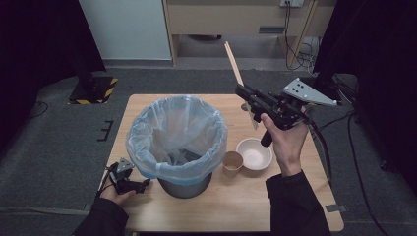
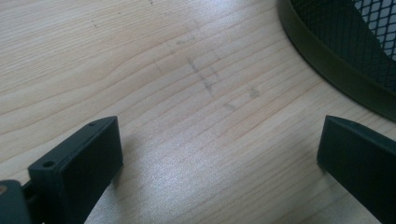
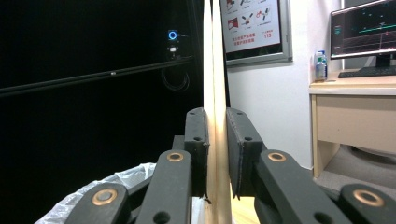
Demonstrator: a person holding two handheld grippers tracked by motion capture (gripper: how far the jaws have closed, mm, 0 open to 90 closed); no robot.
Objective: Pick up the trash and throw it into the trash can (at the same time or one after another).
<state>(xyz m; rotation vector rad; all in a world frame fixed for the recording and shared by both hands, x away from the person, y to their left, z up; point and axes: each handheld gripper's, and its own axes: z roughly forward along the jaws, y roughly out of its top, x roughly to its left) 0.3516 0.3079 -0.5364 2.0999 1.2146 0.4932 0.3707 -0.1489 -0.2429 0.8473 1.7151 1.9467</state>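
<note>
My right gripper (image 1: 250, 96) is lifted above the table's right side, shut on a pair of wooden chopsticks (image 1: 235, 65) that stick up and back beyond its jaws. In the right gripper view the chopsticks (image 3: 214, 70) run straight up between the two black pads (image 3: 196, 140), with the bag's edge low at the left. A mesh bin lined with a clear plastic bag (image 1: 177, 135) stands at the table's middle left. My left gripper (image 1: 142, 185) rests low on the table at the bin's front left, its jaws wide open over bare wood (image 2: 210, 93), nothing between them.
A brown paper cup (image 1: 232, 163) and a white bowl (image 1: 253, 153) sit just right of the bin. The bin's dark base rim (image 2: 327, 70) curves along the upper right of the left gripper view. Beyond the wooden table (image 1: 236, 201) are grey carpet, a desk and cables.
</note>
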